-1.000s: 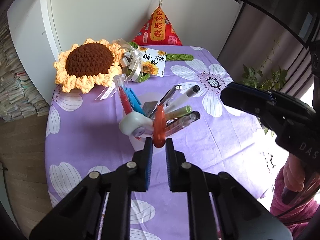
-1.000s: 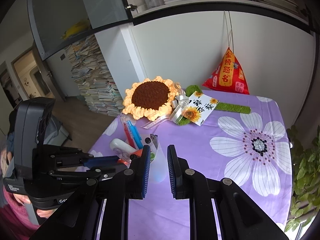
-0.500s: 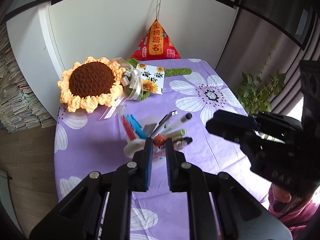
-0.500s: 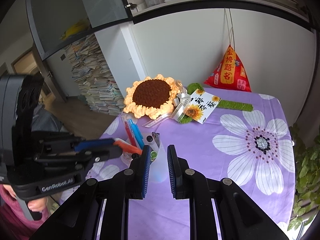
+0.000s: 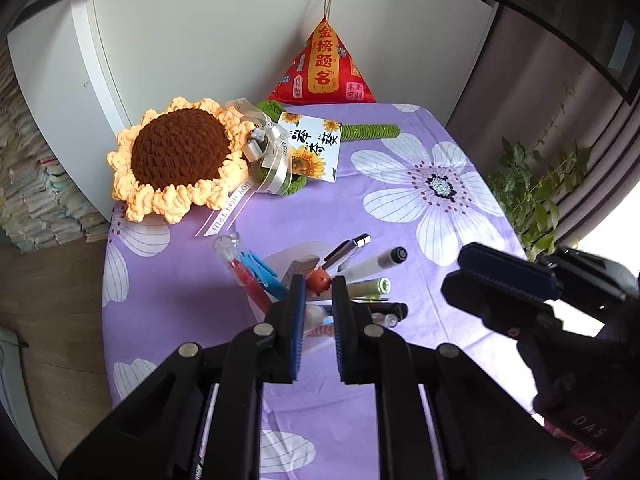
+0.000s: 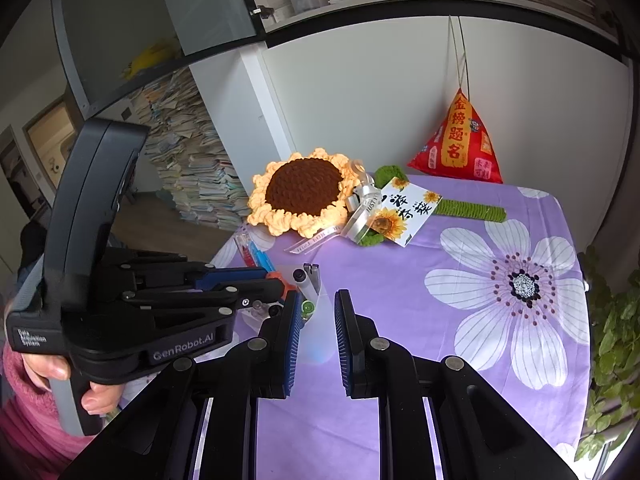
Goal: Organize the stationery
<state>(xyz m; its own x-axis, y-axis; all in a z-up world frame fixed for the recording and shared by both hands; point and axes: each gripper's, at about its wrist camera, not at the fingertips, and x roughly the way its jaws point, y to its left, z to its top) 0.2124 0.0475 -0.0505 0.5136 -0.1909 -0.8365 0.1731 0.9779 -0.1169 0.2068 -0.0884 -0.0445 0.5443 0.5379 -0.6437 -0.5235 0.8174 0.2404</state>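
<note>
A: What is shown in the left wrist view?

B: A translucent pen cup [image 5: 294, 254] is seen on the desk [image 5: 180, 280], which is covered with a purple flowered cloth. The left gripper [image 5: 316, 287] is poised above the cup with its jaws drawn to a narrow slit. An orange-topped pen [image 5: 319, 279] is seen just past their tips; whether it is pinched cannot be told.

A: And what is held in the cup?

B: Red and blue pens [image 5: 244, 270] lean out on its left. A silver-tipped pen [image 5: 347, 248], a white marker [image 5: 380, 262] and a green-tinted pen [image 5: 370, 286] are fanned to its right. Dark pens lie lower, and a white item is half hidden behind the jaws. The stationery looks largely gathered.

A: Where is the right gripper [image 5: 460, 276]?

B: It is held well to the right of the cup, jaws close together and nothing between them. It is probably parked there so that room is left over the cup.

A: What is added by the right wrist view?

B: The cup is framed just beyond the right jaws but is not touched. The left gripper is seen to the cup's left, over its rim, its handle grasped by a hand [image 6: 52, 372]. A crochet sunflower [image 6: 304, 192] lies behind the cup.
</note>
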